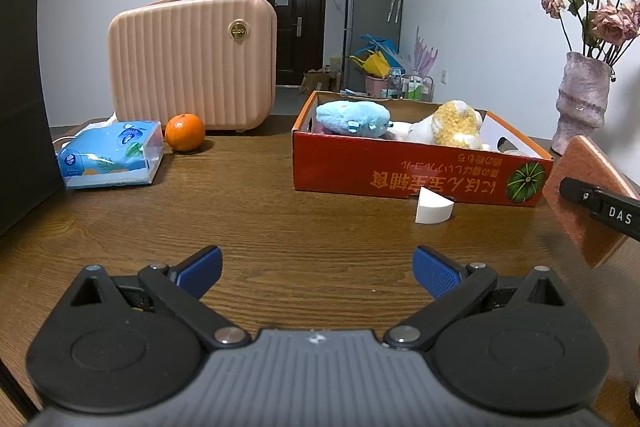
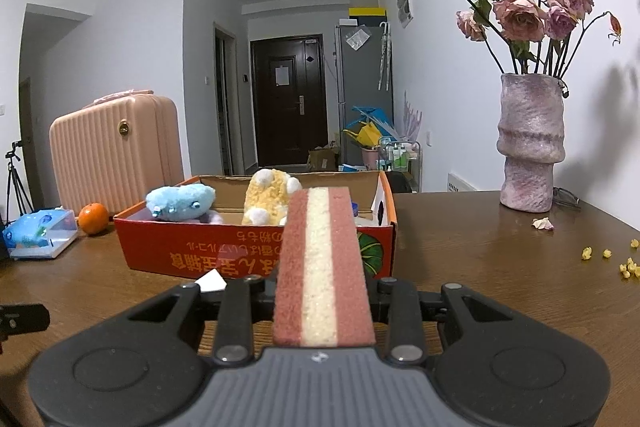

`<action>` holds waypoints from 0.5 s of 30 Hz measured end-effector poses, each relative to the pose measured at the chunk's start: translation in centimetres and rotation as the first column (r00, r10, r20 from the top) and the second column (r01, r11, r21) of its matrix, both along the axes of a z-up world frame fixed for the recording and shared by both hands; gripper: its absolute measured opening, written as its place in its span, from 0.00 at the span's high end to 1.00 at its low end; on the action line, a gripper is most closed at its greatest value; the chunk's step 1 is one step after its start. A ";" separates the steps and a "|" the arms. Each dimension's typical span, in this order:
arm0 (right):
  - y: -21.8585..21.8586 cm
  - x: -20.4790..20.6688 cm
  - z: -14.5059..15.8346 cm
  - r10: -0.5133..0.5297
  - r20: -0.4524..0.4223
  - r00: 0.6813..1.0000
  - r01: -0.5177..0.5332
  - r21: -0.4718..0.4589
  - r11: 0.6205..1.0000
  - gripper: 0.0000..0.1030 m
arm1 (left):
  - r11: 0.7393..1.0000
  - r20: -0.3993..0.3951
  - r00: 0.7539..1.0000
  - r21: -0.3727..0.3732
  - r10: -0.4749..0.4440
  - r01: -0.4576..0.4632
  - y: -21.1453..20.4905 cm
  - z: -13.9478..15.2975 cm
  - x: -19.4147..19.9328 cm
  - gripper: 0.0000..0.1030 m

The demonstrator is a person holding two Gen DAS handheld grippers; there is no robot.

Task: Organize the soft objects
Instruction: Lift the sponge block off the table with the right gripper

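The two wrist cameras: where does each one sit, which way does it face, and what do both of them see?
Left wrist: sits on the left tool, low over the wooden table, facing the red box; its own open blue fingers show, and the right tool with the sponge at the right edge.
Right wrist: sits on the right tool, facing the red box and the vase; it is shut on the sponge.
Shared: red box, blue plush, yellow plush, orange, pink suitcase.
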State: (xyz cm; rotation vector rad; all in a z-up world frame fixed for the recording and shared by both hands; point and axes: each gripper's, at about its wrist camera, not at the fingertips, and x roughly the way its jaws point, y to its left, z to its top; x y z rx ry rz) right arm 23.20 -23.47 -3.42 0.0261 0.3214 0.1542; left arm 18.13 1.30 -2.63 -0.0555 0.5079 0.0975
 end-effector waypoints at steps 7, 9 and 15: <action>-0.5 0.1 0.0 -0.008 -0.009 1.000 0.009 0.028 1.000 0.70 | 1.000 -0.013 1.000 0.016 -0.003 0.003 -0.1 -0.2 0.5 0.00; -0.7 0.1 0.0 -0.013 -0.011 1.000 0.014 0.037 0.999 0.70 | 1.000 -0.016 1.000 0.026 -0.008 0.008 -0.4 -0.3 0.8 0.00; -1.3 0.3 0.1 -0.036 -0.012 0.999 0.037 0.058 0.998 0.70 | 0.998 -0.034 0.999 0.045 -0.041 0.042 -1.7 -0.6 2.5 0.00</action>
